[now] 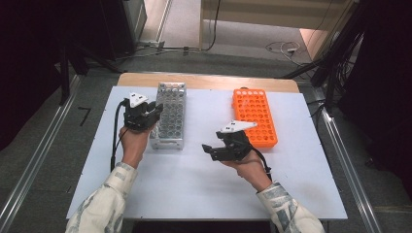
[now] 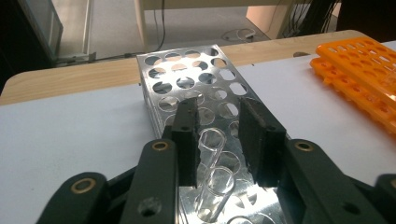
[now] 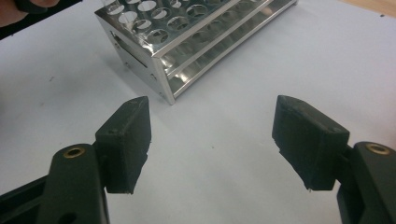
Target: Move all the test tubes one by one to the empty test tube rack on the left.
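A silver metal tube rack point(image 1: 170, 116) stands on the white sheet at the left. My left gripper point(image 1: 156, 109) hovers over its near left part. In the left gripper view the jaws of the left gripper point(image 2: 217, 116) stand apart around a clear glass tube point(image 2: 212, 140) that sits in a rack hole; the pads do not press on it. A second clear tube point(image 2: 219, 183) stands in a hole just in front. My right gripper point(image 1: 209, 151) is held over the middle of the sheet, pointing toward the metal rack point(image 3: 187, 32). The right gripper point(image 3: 212, 126) is open and holds nothing.
An orange plastic tube rack point(image 1: 253, 116) lies at the back right of the white sheet point(image 1: 204, 189), which covers a wooden table point(image 1: 204, 80). Cables and dark stands sit on the floor beyond the far edge.
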Action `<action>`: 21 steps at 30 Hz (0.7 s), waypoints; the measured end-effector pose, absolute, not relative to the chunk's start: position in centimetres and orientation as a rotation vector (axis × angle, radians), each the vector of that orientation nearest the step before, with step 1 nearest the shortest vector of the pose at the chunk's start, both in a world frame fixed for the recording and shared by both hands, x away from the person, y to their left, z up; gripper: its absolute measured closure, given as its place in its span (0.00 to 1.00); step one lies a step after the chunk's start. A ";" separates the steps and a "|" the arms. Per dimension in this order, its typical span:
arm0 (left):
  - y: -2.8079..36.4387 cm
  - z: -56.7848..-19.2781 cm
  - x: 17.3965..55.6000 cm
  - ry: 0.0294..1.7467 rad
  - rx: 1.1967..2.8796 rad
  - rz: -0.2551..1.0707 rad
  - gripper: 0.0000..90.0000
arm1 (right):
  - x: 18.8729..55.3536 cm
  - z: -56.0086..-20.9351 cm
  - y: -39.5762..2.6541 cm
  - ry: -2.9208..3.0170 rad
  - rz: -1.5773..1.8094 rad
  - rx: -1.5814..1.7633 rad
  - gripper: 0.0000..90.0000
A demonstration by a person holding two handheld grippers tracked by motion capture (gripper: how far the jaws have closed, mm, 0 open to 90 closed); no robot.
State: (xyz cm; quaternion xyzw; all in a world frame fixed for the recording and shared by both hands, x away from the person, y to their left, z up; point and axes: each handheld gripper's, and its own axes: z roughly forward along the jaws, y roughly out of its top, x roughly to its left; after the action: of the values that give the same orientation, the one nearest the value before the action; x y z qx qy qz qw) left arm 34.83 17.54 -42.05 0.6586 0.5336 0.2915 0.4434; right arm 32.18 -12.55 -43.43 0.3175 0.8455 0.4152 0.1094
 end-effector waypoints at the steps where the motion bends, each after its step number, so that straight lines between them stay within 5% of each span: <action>1: 17.6 -42.0 34.8 1.323 1.633 0.722 0.72 | 32.2 -43.4 -12.6 2.484 1.222 0.937 0.30; 5: 17.7 -41.7 34.5 1.326 1.613 0.710 0.62 | 32.3 -43.4 -12.8 2.464 1.214 0.940 0.30; 11: 17.4 -41.2 33.6 1.352 1.580 0.718 0.32 | 32.7 -43.4 -13.4 2.432 1.208 0.973 0.30; 21: 17.1 -41.1 30.6 1.304 1.523 0.680 0.25 | 33.4 -42.6 -14.8 2.359 1.208 1.023 0.30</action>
State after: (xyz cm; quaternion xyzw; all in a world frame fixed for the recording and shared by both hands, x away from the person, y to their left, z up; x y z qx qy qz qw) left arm 30.63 17.06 -41.11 0.6272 0.5369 0.2799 0.4899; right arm 33.42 -14.76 -42.61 0.3561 0.8211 0.4203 0.1496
